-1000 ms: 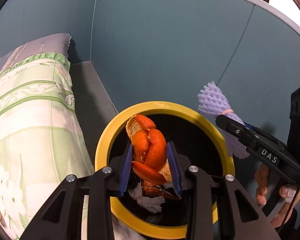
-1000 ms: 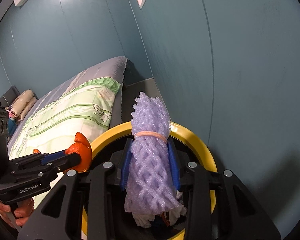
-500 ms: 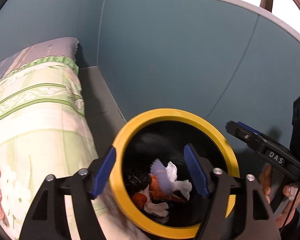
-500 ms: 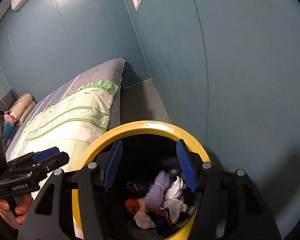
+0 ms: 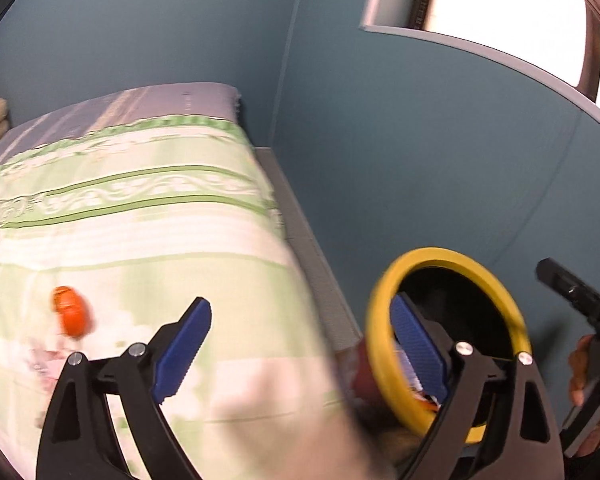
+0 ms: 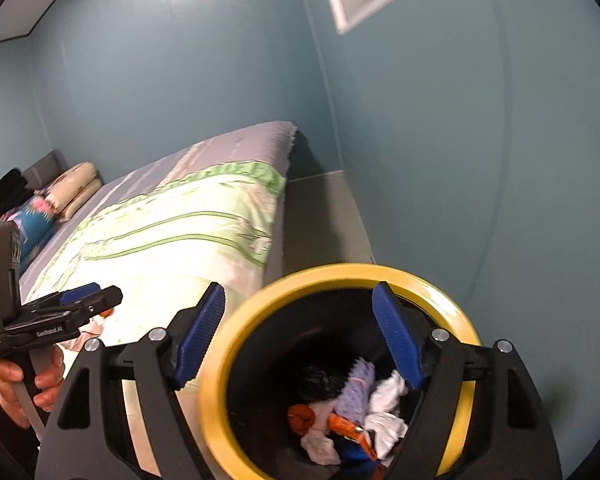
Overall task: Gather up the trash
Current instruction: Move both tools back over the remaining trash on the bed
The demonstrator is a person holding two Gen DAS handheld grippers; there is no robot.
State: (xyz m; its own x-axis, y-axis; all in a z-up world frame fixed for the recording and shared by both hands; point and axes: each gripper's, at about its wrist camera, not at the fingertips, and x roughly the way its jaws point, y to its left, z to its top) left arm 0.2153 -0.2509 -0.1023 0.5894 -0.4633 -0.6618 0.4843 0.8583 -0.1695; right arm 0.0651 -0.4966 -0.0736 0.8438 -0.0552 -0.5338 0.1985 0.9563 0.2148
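Observation:
A black bin with a yellow rim (image 6: 440, 292) (image 5: 380, 312) stands beside the bed. Inside lie the purple foam net (image 6: 358, 390), orange peel (image 6: 300, 418) and white tissues (image 6: 388, 404). My right gripper (image 6: 300, 336) hangs over the bin's mouth, its jaws opening and nothing between them. My left gripper (image 5: 300, 352) has its jaws opening too, empty, straddling the bed's edge and the bin's left rim. It also appears at the left of the right wrist view (image 6: 96, 300). Another orange piece (image 5: 72, 312) lies on the green floral quilt (image 5: 140, 220).
Blue walls close in behind and to the right of the bin. A grey bed ledge (image 6: 320, 216) runs between the quilt and the wall. Pillows (image 6: 72, 188) and dark clothes lie at the bed's far end. A person's hand (image 6: 16, 384) holds the left gripper's handle.
Both grippers let go: the orange peel and the purple foam net dropped into the bin. The jaws spread wide. My left gripper swung left over the bed; the right lifted a little.

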